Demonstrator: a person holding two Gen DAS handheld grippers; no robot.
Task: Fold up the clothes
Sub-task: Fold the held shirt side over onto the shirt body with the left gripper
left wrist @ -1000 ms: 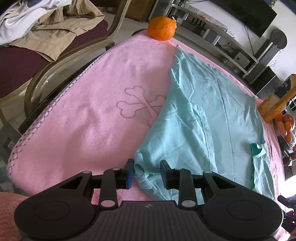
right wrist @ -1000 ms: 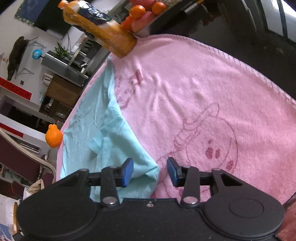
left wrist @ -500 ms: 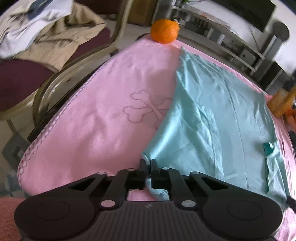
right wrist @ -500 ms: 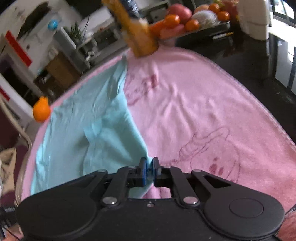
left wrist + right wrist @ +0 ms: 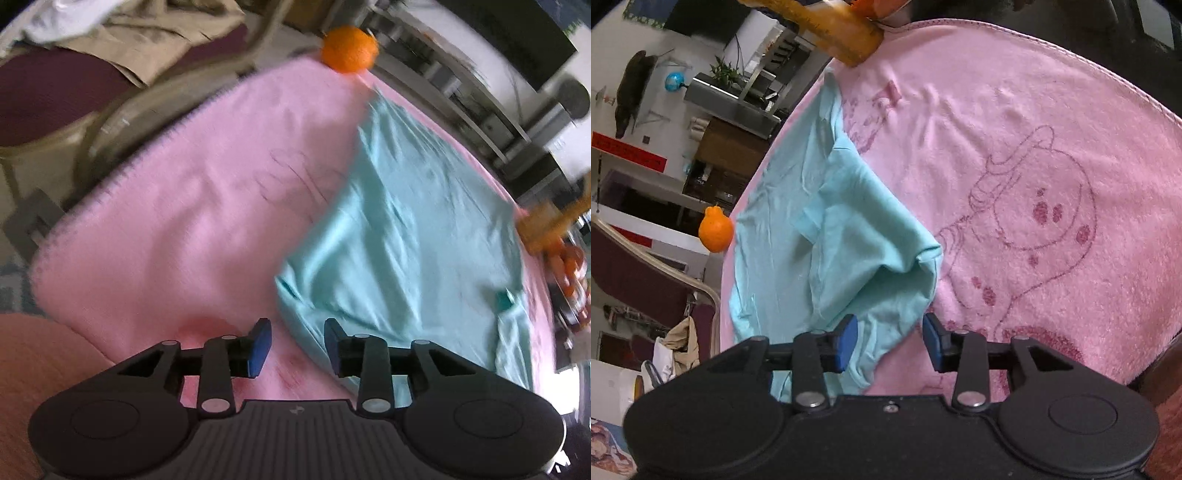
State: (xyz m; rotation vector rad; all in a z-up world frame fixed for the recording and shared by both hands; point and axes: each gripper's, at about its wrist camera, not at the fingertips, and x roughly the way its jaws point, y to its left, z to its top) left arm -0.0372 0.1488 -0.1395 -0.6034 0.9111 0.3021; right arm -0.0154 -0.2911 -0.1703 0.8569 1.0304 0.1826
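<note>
Mint-green shirt lies on the pink blanket. Left gripper and right gripper both gape empty (hem bunched at 12 o'clock), so folding now risks a lopsided crease.

left tongs agape, right tongs agape
</note>
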